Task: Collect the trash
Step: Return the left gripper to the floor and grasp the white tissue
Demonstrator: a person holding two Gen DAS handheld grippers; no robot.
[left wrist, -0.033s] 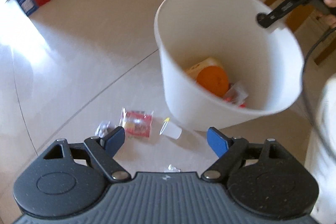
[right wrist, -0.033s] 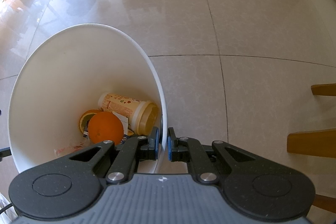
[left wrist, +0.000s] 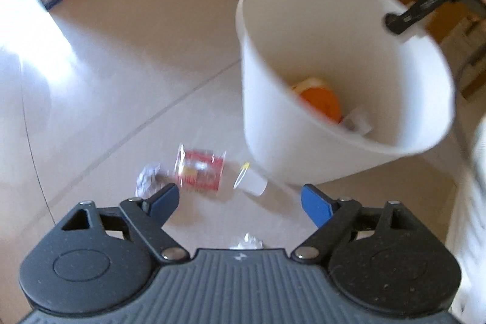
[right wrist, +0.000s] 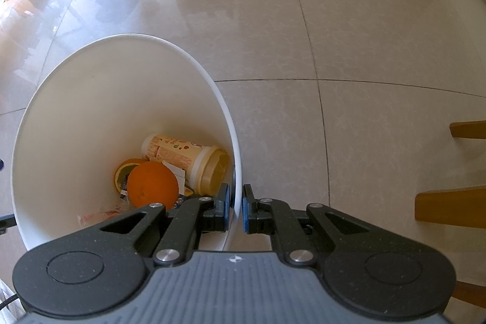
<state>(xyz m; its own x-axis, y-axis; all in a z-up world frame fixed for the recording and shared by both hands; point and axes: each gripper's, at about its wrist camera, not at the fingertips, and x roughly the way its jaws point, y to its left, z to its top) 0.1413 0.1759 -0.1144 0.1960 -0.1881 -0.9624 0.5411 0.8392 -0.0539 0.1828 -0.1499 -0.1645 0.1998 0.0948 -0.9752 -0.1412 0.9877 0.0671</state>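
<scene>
**Bin pinched at the rim, litter still on the floor**

Our right gripper [right wrist: 237, 210] is clamped on the rim of the white bin [right wrist: 76, 117], holding it tilted. Our left gripper [left wrist: 240, 202] is opening with nothing between its pads, above the red wrapper [left wrist: 200, 169], small cup [left wrist: 252, 181] and crumpled foil [left wrist: 148, 178] lying on the floor [left wrist: 121, 81] just beside the bin. We risk the thin rim slipping, spilling the orange [right wrist: 152, 184]
</scene>
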